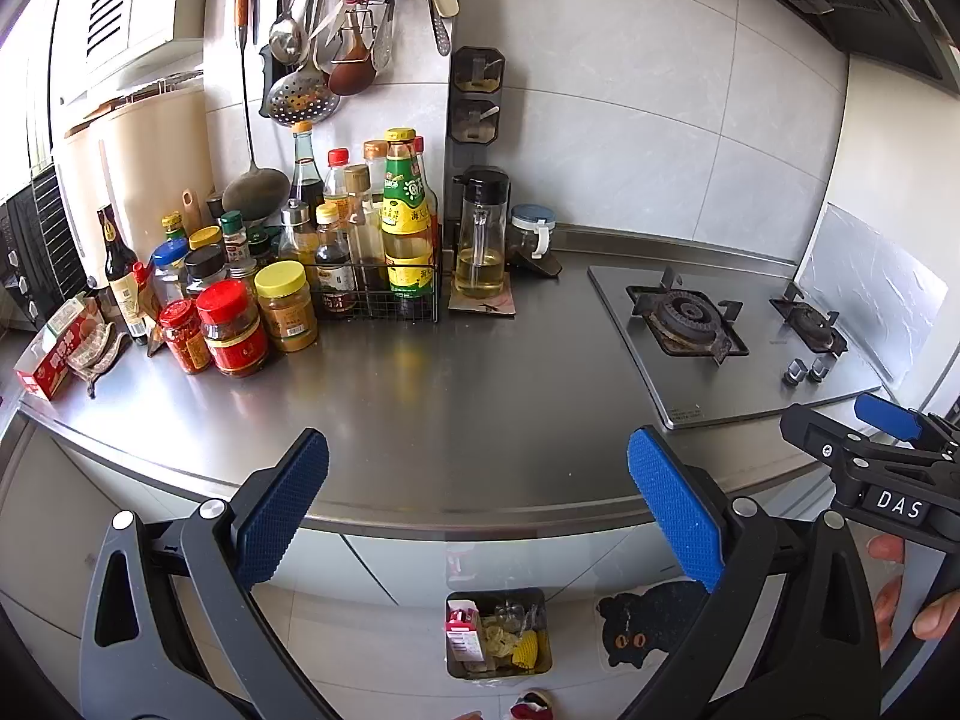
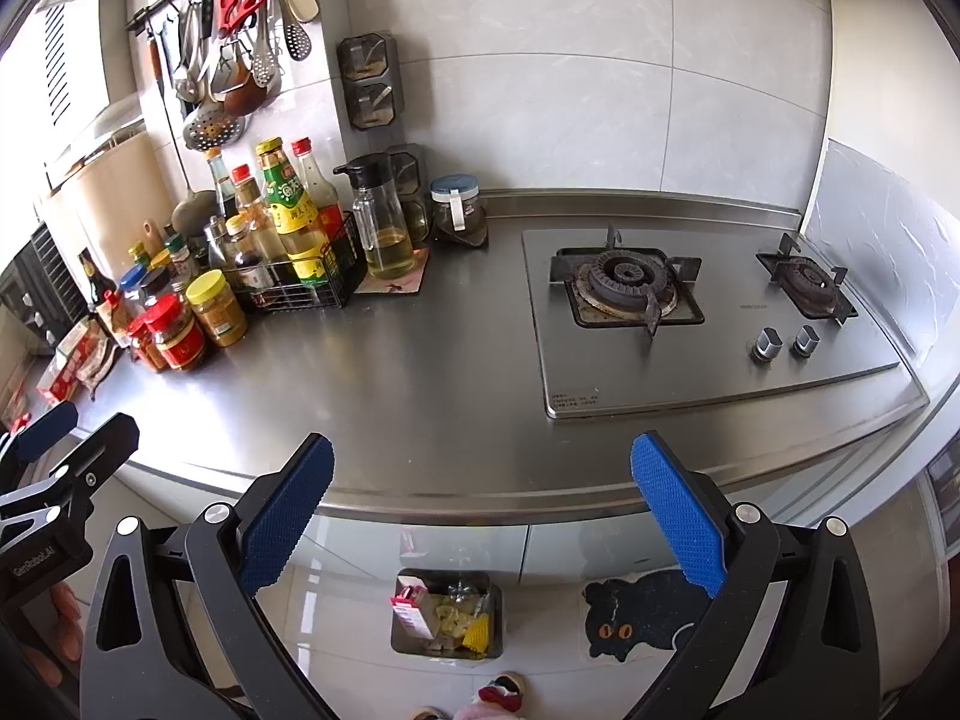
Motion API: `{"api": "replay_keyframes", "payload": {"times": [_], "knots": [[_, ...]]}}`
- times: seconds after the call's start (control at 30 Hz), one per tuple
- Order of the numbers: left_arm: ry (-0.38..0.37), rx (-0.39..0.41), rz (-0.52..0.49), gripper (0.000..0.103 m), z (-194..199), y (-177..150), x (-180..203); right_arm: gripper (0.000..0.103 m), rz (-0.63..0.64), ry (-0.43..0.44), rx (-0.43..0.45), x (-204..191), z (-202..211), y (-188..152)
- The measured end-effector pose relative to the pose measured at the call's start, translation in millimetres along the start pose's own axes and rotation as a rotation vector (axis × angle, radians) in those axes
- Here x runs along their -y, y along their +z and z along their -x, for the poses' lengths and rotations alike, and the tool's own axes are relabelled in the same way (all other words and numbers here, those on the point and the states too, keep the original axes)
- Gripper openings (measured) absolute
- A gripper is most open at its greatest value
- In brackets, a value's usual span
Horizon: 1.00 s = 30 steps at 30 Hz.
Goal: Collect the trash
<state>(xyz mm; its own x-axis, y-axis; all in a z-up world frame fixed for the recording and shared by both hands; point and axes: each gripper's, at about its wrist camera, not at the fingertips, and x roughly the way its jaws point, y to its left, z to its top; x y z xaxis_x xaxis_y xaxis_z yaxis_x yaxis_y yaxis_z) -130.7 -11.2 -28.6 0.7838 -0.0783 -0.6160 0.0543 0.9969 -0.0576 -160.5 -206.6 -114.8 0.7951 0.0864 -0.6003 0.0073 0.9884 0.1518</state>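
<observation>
A grey trash bin (image 1: 498, 633) stands on the floor below the steel counter (image 1: 468, 396). It holds a pink-and-white carton, clear wrappers and a yellow piece. It also shows in the right wrist view (image 2: 447, 612). My left gripper (image 1: 477, 510) is open and empty, held above the counter's front edge. My right gripper (image 2: 480, 510) is open and empty in the same pose; it shows at the right edge of the left wrist view (image 1: 882, 420). A red-and-white box (image 1: 51, 354) and a crumpled wrapper (image 1: 99, 351) lie at the counter's far left.
Sauce bottles and jars (image 1: 288, 276) crowd the counter's back left, some in a wire rack. An oil dispenser (image 1: 480, 234) stands on a coaster. A two-burner gas hob (image 1: 720, 324) fills the right. Utensils hang on the wall (image 1: 336, 18). A black cat mat (image 1: 651, 624) lies on the floor.
</observation>
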Motion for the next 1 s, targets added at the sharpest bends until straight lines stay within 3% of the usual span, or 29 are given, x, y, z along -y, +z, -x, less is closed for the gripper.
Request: {"api": "replay_keyframes", "payload": {"times": [0.6,0.77,1.0], "knots": [[-0.005,-0.012,0.022,0.095,-5,3,-5,0.1,-0.015,-0.007,-0.004,-6,-4,2],[0.044,-0.019,0.017,0.095,-8,2,-6,0.1,-0.019,-0.008,-0.007,-4,-6,2],[0.035,-0.038,0.034,0.095,-11,2,-9,0.1,-0.016,-0.007,-0.008,-5,-6,1]]}}
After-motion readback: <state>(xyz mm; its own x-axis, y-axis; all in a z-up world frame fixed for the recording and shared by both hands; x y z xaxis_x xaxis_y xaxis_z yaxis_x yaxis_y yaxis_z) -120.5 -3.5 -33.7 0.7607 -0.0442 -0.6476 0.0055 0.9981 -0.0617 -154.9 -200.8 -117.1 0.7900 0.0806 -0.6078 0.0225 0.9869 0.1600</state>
